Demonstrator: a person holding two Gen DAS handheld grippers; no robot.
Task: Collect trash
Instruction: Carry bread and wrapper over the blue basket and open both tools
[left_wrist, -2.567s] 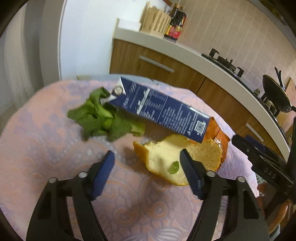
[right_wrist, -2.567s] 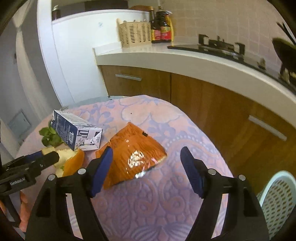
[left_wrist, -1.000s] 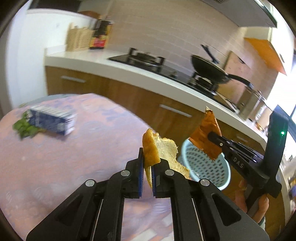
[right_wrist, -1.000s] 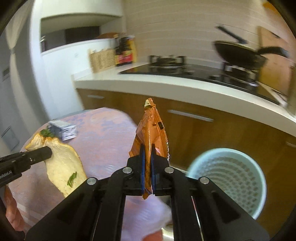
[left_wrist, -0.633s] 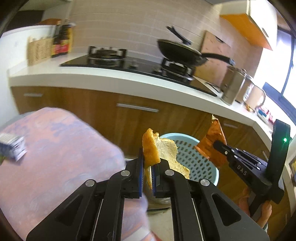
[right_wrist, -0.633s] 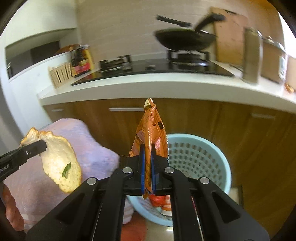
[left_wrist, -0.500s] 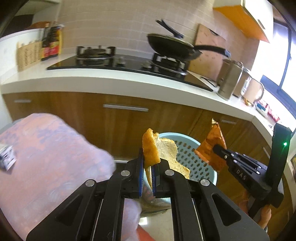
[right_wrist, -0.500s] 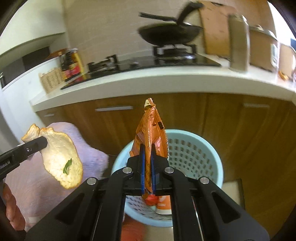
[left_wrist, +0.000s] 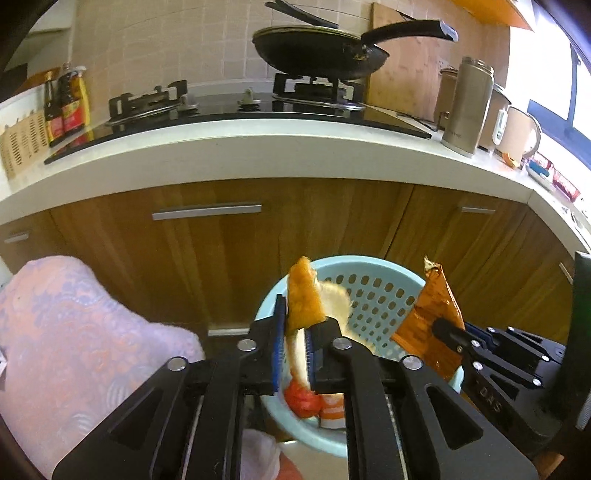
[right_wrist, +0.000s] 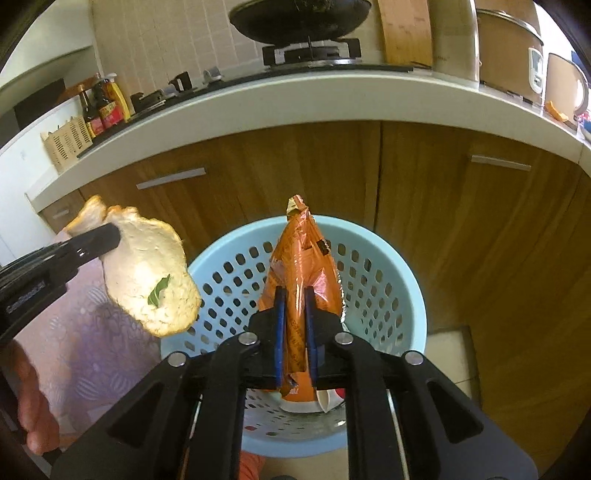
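**Peel and wrapper held over the bin**

Where my left wrist camera looks down, my left gripper (left_wrist: 294, 345) is clamped on a piece of orange peel (left_wrist: 303, 302), its blue pads pressed against either side, the peel standing on edge with its orange skin to the left and pale pith to the right. Beyond it stands the light blue perforated trash basket (left_wrist: 380, 291) on the floor, in front of the wooden cabinets (left_wrist: 207, 236). Some red and orange trash lies at the basket's bottom. To the right, my right gripper (left_wrist: 441, 328) pinches an orange snack wrapper (left_wrist: 434, 314) above the basket's right rim. The pink patterned tablecloth (left_wrist: 74, 332) fills the near left. Far off, a black frying pan (left_wrist: 317, 51) sits on the stove.

From my right wrist camera, my right gripper (right_wrist: 294, 332) is closed on the orange snack wrapper (right_wrist: 303, 258), which stands upright directly above the trash basket (right_wrist: 384, 266). On the left, my left gripper (right_wrist: 99, 240) grips the orange peel (right_wrist: 147, 280) by its upper end; the peel hangs pith side toward me, a small green leaf scrap stuck to it, over the basket's left rim.
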